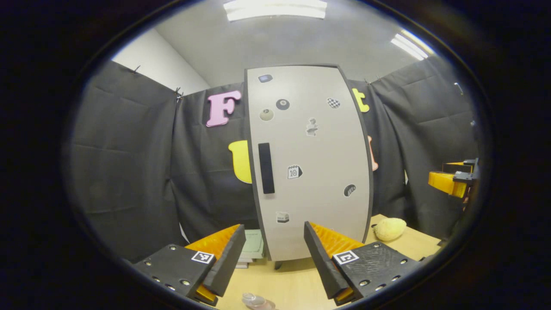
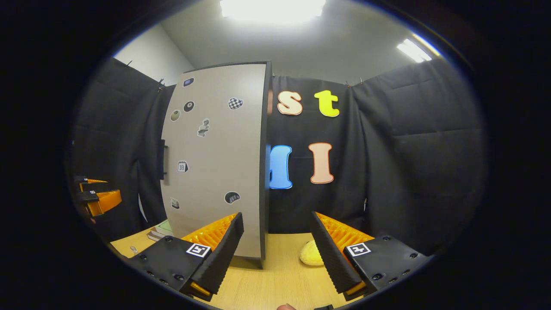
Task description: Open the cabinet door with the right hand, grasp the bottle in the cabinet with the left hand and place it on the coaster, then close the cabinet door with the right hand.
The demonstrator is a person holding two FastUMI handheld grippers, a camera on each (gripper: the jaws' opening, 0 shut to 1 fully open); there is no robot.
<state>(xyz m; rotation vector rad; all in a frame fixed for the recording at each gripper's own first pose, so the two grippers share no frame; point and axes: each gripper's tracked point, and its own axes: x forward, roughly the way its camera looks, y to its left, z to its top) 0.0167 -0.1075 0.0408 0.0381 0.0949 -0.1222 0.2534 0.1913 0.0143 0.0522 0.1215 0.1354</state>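
Black cloth walls close in a small booth around a pale wooden desk, lit by ceiling panels. On the desk stands a tall light-grey cabinet, its flat matt door shut and dotted with small stickers; a slim black bar handle runs upright near the door's left edge, so the hinge is probably on the right. The bottle is presumably behind that door, out of sight. A lumpy yellow sponge-like object lies on the desk just right of the cabinet, and a stack of books sits at its left foot. The left gripper hangs before the door, its ribbed orange-and-black fingers spread wide and empty. The right gripper, further right, faces the cabinet's right edge, equally wide and empty, likely waiting to reach for the handle
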